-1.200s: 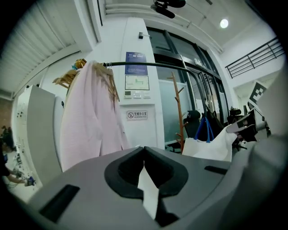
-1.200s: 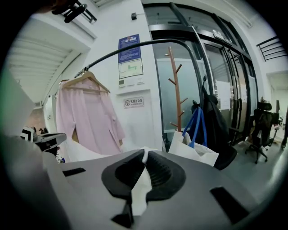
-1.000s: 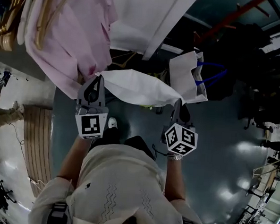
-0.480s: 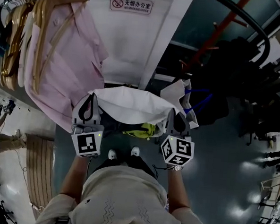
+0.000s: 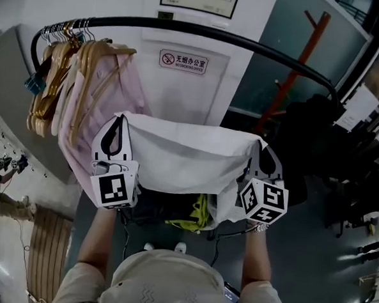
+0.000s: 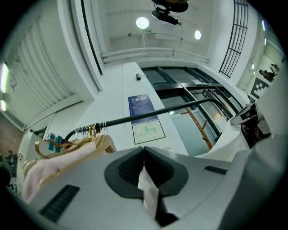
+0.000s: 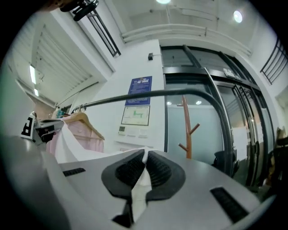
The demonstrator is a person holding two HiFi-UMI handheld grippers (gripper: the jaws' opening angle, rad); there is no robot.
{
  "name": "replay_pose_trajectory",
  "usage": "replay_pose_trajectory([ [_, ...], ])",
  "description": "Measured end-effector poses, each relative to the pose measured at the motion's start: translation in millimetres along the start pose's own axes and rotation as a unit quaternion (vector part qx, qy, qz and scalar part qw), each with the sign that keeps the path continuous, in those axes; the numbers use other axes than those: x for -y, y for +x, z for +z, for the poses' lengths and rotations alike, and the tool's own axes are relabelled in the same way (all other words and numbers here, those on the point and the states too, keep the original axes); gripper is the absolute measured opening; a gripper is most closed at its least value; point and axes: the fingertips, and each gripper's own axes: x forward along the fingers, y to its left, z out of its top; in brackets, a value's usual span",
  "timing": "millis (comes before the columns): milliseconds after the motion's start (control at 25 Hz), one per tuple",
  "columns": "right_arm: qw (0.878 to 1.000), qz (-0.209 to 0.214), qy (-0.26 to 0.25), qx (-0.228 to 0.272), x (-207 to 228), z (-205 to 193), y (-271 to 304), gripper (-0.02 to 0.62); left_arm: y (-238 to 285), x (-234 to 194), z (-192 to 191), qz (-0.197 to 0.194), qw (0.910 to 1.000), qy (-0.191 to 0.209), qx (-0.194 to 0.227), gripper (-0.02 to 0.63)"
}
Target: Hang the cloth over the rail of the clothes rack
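Observation:
A white cloth (image 5: 189, 157) hangs stretched between my two grippers in the head view, below the black rail (image 5: 203, 32) of the clothes rack. My left gripper (image 5: 120, 119) is shut on the cloth's left corner, and a strip of the white cloth (image 6: 147, 191) shows pinched between its pads. My right gripper (image 5: 263, 147) is shut on the right corner, with the cloth (image 7: 138, 188) caught in its jaws too. The rail (image 6: 153, 113) runs ahead of and above the left gripper. In the right gripper view the rail (image 7: 148, 95) curves down to the right.
Pink shirts (image 5: 100, 100) on wooden hangers (image 5: 86, 61) fill the rail's left end. An orange coat stand (image 5: 290, 70) and dark bags (image 5: 318, 143) are at the right. A white wall with a sign (image 5: 183, 61) is behind the rack. A yellow-green item (image 5: 195, 220) lies below the cloth.
Both grippers have risen with the cloth, which is now spread wider and flatter between them. The rack's rail has come into the head view above the cloth.

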Motion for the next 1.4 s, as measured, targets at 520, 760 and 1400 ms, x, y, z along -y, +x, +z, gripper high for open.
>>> replay_pose_trajectory([
  [520,0.989,-0.006,-0.082,0.123,18,171,10,0.025,53,-28,129,0.006,0.9872,-0.012,0.159,0.014],
  [760,0.987,0.001,-0.05,0.154,32,216,24,0.025,82,-32,177,0.01,0.9778,0.049,0.203,0.014],
  [1400,0.968,0.015,-0.071,0.24,61,336,52,0.025,150,-50,288,0.07,0.959,0.15,0.23,0.014],
])
